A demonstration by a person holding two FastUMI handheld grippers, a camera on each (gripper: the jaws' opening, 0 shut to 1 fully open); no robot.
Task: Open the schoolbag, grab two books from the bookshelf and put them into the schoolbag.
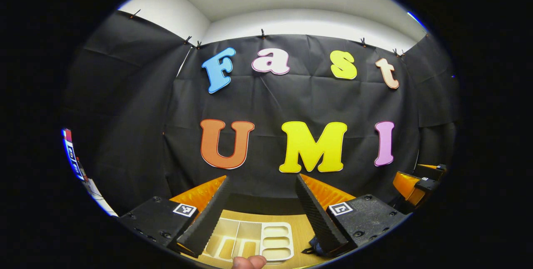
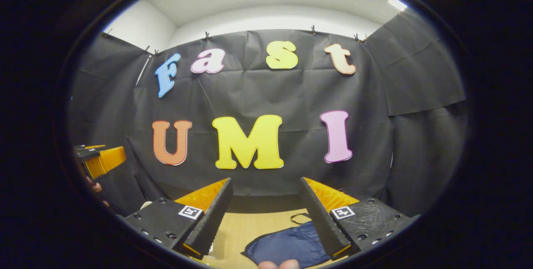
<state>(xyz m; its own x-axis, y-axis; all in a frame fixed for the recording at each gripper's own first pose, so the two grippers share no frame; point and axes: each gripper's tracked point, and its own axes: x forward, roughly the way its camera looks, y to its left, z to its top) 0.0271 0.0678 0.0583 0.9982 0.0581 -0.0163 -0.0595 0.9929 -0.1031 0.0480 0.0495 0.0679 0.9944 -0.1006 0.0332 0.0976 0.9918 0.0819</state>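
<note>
Both grippers raised and empty, jaws spread wide — left gripper point(image 1: 262, 210) above a white compartment tray point(image 1: 254, 240) on the worktop point(image 1: 300, 227), right gripper point(image 2: 264, 215) above the dark-blue schoolbag point(image 2: 287, 246) lying flat. The bag looks soft and limp, likely light — best taken at its top loop point(image 2: 300, 218)

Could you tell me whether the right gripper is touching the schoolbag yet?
Apart: in the right gripper view the open right gripper hangs above the table, with the schoolbag lying flat below.
</note>
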